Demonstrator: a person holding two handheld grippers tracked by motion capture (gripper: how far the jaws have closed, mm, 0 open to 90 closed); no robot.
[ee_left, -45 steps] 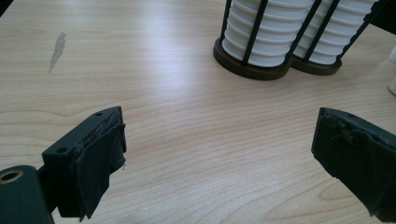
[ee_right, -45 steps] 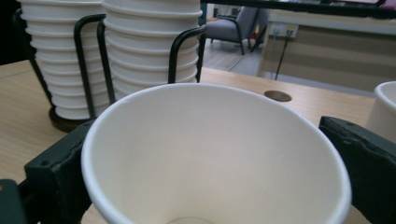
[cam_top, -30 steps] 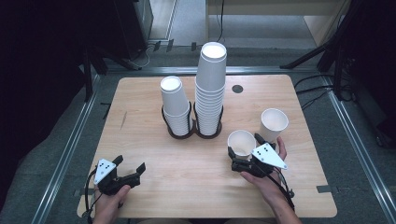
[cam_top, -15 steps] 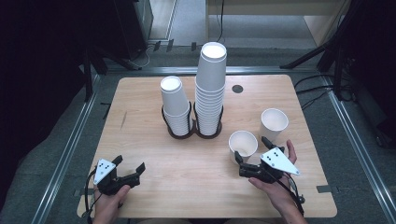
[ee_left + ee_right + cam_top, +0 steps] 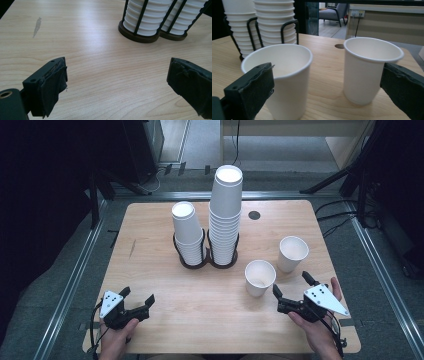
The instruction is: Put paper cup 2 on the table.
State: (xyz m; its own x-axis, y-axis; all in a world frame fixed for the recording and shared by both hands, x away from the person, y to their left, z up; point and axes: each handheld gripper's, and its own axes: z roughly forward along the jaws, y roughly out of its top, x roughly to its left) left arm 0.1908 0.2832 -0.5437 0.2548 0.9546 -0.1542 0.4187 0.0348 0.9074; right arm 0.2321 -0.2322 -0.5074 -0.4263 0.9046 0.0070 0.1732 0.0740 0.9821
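Two upright white paper cups, nearer (image 5: 260, 277) and farther (image 5: 292, 253), on my wooden counter (image 5: 165, 275).
My right tool (image 5: 292, 287) released just beside the nearer; left tool (image 5: 137, 298) released, well apart.

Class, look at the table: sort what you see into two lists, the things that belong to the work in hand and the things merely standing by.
Belonging to the work:
- near paper cup, upright
- far paper cup, upright
- right tool, open, just short of the near cup

Standing by:
- short cup stack in its black rack
- tall cup stack beside it
- left tool, open, over bare table

Two loose cups (image 5: 260, 276) right of stacks (image 5: 206, 227) (racked), tools nearest the person
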